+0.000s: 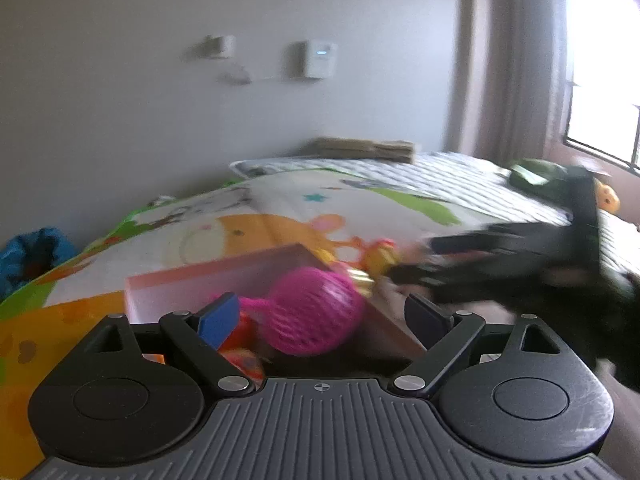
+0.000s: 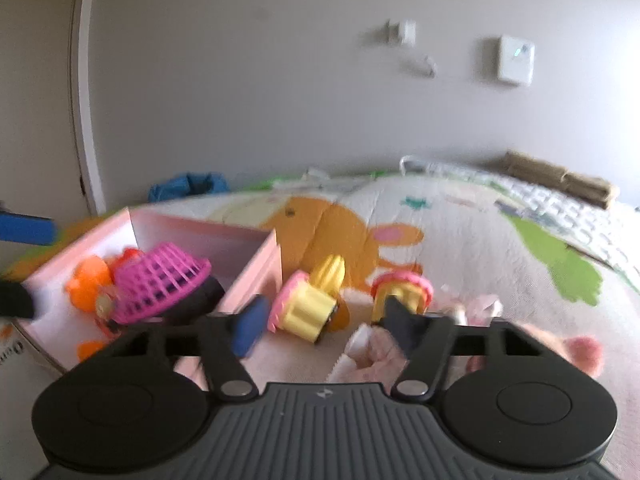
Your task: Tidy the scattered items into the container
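The pink box (image 2: 256, 240) is the container and the landmark. Inside it lie a pink basket (image 2: 160, 284), tipped on its side, and orange toys (image 2: 86, 284), so part of the task appears done.

The left gripper (image 1: 324, 320) hangs over the box with fingers spread wide and nothing between them, a released state.

Just right of the box, 2 cupcake toys lie on the mat (image 2: 500, 248): cupcake 1 (image 2: 304, 312) on its side, cupcake 2 (image 2: 402, 292) beyond it. The right gripper (image 2: 326, 324) faces them, fingers part open around cupcake 1, apparently to collect it. No pad contact is visible.

Motion blur smears both views. Pale pink items (image 2: 372, 352) below the right gripper are unidentifiable. The box floor is partly hidden by the gripper bodies.
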Demonstrator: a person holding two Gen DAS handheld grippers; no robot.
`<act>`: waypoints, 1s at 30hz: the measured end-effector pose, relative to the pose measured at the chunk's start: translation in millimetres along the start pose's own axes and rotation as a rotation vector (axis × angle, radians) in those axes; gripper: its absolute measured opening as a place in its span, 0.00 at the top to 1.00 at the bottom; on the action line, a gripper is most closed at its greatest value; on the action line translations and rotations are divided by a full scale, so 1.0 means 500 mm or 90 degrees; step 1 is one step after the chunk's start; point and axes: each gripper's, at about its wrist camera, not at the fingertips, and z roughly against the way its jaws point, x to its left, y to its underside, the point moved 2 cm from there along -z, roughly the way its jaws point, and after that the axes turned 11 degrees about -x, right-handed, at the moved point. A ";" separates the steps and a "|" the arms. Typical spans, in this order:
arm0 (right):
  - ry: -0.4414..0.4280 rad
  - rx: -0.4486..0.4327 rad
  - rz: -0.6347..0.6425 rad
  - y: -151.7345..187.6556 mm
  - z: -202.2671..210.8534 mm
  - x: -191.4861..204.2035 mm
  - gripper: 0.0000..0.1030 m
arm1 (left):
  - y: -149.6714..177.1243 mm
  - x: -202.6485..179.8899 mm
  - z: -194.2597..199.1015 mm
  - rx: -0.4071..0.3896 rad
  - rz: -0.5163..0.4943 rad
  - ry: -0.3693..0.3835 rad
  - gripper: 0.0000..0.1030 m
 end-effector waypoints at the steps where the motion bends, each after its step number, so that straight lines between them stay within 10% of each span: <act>1: -0.001 0.009 0.002 0.005 -0.015 -0.002 0.48 | 0.006 -0.012 0.010 -0.001 -0.007 0.007 0.09; 13: 0.014 0.099 -0.142 -0.064 -0.221 -0.093 0.41 | 0.079 -0.019 0.044 0.066 0.037 0.039 0.08; 18: 0.006 0.167 -0.131 -0.049 -0.321 -0.072 0.67 | 0.083 -0.016 0.046 0.059 0.037 0.047 0.08; 30: -0.069 0.200 -0.064 -0.002 -0.162 -0.053 0.75 | 0.095 -0.027 0.048 0.069 0.032 0.064 0.07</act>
